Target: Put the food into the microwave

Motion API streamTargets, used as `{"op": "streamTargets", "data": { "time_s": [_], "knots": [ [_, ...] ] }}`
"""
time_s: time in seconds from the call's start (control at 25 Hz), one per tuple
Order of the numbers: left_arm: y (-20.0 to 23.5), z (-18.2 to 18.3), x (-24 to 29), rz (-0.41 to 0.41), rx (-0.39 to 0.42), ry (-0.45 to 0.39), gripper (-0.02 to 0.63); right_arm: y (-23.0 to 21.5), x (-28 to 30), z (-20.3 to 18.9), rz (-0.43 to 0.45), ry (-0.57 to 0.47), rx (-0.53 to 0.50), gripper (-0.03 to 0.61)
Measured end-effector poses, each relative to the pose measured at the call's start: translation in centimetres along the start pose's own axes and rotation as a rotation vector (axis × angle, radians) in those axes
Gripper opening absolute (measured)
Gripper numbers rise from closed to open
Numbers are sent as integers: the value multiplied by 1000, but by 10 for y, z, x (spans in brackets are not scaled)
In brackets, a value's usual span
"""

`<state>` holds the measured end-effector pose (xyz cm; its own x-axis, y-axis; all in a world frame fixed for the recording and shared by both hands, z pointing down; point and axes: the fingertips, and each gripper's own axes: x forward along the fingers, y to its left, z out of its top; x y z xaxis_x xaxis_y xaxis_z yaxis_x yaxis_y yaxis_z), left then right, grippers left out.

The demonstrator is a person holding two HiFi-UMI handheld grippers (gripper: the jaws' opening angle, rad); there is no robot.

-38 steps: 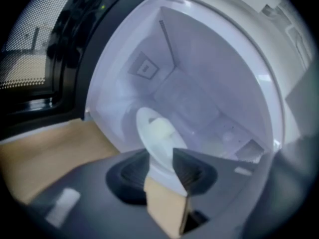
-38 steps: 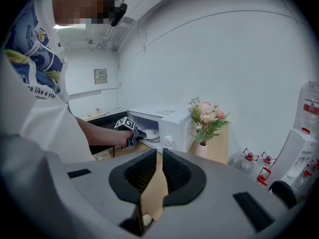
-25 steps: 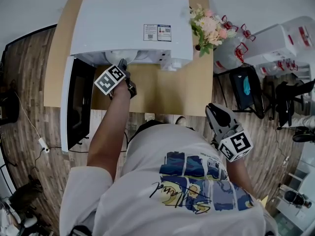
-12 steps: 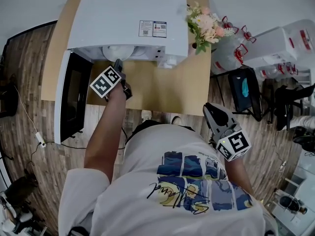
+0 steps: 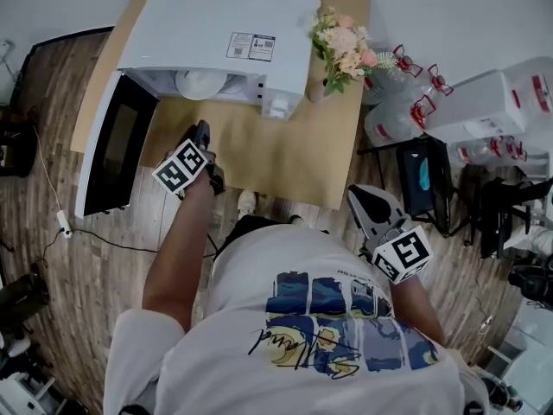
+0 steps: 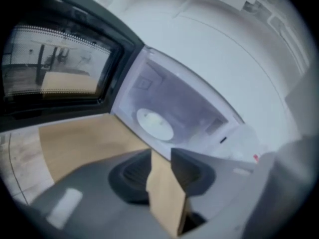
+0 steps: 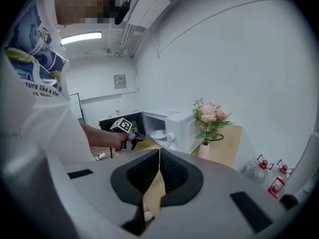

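The white microwave (image 5: 216,24) stands on the wooden table (image 5: 276,158) with its black door (image 5: 112,150) swung open to the left. A white plate of food (image 5: 206,83) sits inside the cavity, seen also as the plate (image 6: 154,124) in the left gripper view. My left gripper (image 5: 201,130) hovers over the table in front of the opening, well back from it. Its jaws are closing with nothing between them; only table shows through the gap of the left gripper (image 6: 160,156). My right gripper (image 5: 361,195) hangs off the table's right front corner, its jaws (image 7: 159,153) together and empty.
A vase of flowers (image 5: 341,46) stands on the table to the right of the microwave. Water jugs (image 5: 402,115), a plastic box (image 5: 484,85) and a black chair (image 5: 428,171) crowd the floor at right. A cable (image 5: 65,223) lies on the floor at left.
My left gripper has drawn back from the microwave's mouth toward the table's front edge. The plate stays inside. The right gripper has shifted only a little.
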<state>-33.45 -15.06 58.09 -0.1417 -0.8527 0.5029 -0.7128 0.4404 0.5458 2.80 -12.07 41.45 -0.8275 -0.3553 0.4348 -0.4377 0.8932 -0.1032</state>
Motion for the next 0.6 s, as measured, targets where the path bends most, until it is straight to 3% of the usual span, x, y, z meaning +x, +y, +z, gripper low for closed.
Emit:
{"op": "streamTargets", "data": {
  "time_s": [0.24,0.48,0.6],
  "knots": [
    [-50,-36,-50,-66,74,-13,26,-16,-22,-12,85,-16,-27,8],
    [-101,-74,-106,-151,131,-11,8,-15,-42,-24,193,-32,-47,8],
    [-136,-97,-130,-210,254,15,8,-16,-52,-32,242,-36,-45,8]
  ]
}}
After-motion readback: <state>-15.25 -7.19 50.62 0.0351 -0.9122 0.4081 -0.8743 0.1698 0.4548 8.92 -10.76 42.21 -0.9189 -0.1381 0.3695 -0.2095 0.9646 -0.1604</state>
